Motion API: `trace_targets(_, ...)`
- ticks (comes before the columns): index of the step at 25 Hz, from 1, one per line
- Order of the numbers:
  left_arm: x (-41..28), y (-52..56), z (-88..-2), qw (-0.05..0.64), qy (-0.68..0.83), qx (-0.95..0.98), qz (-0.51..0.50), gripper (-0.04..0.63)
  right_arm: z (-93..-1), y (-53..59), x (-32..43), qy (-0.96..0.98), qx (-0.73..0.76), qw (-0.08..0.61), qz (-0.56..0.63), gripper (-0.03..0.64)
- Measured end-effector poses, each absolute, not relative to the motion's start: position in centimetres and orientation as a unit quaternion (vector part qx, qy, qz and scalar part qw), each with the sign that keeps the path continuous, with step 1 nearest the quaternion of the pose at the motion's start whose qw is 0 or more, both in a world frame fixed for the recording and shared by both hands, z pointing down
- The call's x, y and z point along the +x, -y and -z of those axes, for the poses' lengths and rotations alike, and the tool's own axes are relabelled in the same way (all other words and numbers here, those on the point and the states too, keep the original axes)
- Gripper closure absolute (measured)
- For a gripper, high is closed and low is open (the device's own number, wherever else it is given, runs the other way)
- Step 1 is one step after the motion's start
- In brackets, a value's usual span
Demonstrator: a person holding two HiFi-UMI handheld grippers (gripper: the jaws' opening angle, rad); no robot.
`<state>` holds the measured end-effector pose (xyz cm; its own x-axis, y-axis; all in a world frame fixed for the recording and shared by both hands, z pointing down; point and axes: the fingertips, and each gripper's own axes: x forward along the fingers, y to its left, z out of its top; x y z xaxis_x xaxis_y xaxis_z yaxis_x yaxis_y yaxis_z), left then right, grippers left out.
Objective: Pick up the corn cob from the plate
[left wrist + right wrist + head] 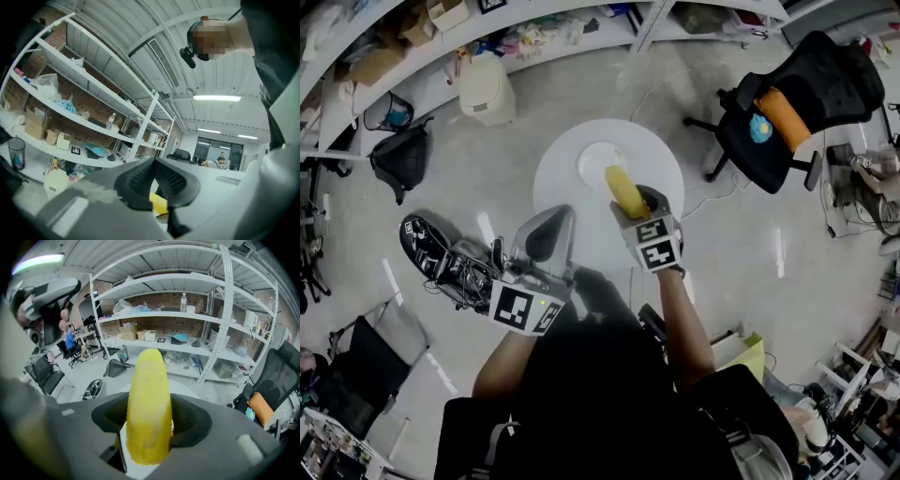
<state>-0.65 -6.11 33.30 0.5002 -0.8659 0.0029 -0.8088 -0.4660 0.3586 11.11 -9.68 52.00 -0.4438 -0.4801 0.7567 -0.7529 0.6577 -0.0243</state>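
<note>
The yellow corn cob (625,191) is clamped between the pads of my right gripper (639,204) and hangs above the round white table (562,178), just right of the empty white plate (592,159). In the right gripper view the corn cob (147,394) stands upright and fills the gap of the right gripper (149,423). My left gripper (546,232) hovers over the table's near-left rim, shut with nothing in it. In the left gripper view the pads of the left gripper (154,176) meet, and a piece of the corn cob (158,204) shows beyond them.
A black office chair (787,103) with an orange cushion stands to the table's right. Long white shelves (534,28) with boxes run along the far side. A cream bin (486,89), a black bag (401,159) and gear on the floor (441,258) lie left of the table.
</note>
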Motion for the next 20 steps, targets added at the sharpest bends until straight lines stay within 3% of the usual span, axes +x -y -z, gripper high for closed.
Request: trace_targets(20, 1.8, 1.9, -28.2, 0.127, 0.504, 0.848, 0.105, 0.594, -45.1, 6.6, 13.2, 0.847, 0.408, 0.301, -0.161, 0.35)
